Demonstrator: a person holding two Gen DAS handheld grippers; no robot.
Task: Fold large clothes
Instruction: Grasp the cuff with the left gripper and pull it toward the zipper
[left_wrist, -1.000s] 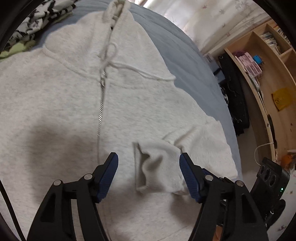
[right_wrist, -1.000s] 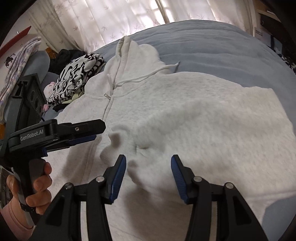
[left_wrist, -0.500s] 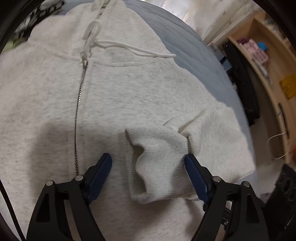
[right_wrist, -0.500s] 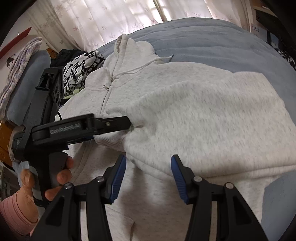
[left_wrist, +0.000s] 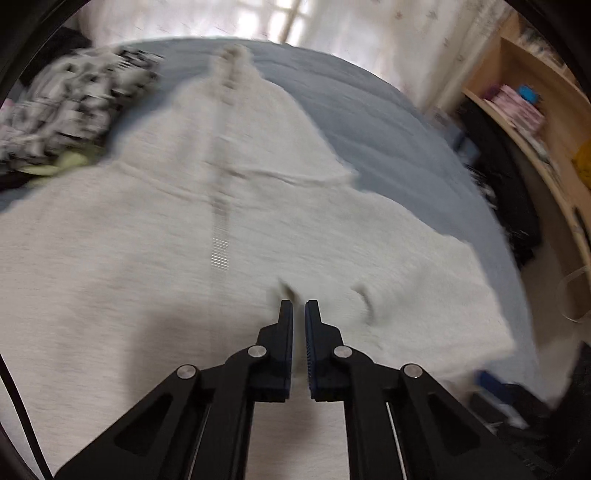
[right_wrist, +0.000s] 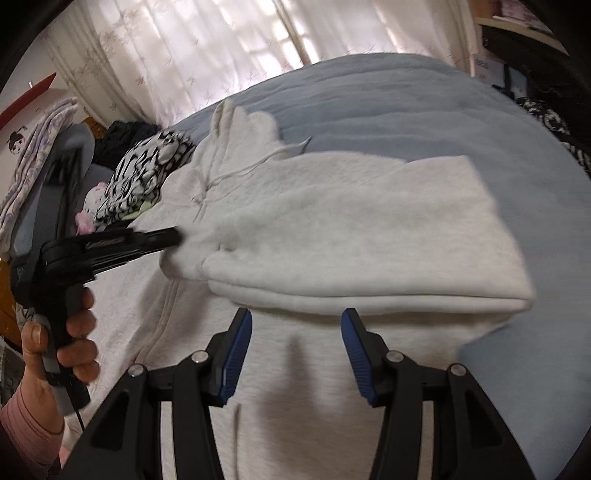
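A pale grey zip hoodie (left_wrist: 258, 221) lies face up on the bed, hood toward the window. One sleeve (right_wrist: 351, 229) is folded across its chest. My left gripper (left_wrist: 299, 306) has its jaws shut, with pale fabric showing in the narrow slit between them. In the right wrist view the left gripper (right_wrist: 173, 236) meets the sleeve cuff (right_wrist: 184, 262) at its tip and pinches it. The left wrist view is blurred. My right gripper (right_wrist: 295, 347) stands open just in front of the folded sleeve's edge, above the hoodie's body (right_wrist: 314, 406), nothing between its pads.
The blue-grey bed cover (right_wrist: 443, 110) surrounds the hoodie. A black-and-white garment pile (right_wrist: 147, 166) lies at the back left beside the hood. A wooden shelf unit (left_wrist: 535, 110) and dark items stand off the bed's right side. A hand (right_wrist: 77, 332) holds the left gripper's handle.
The left jaws went from wide around the cuff to shut on it, and that gripper rose and tipped up. The right gripper shifted sideways; the sleeve now lies flatter across the chest.
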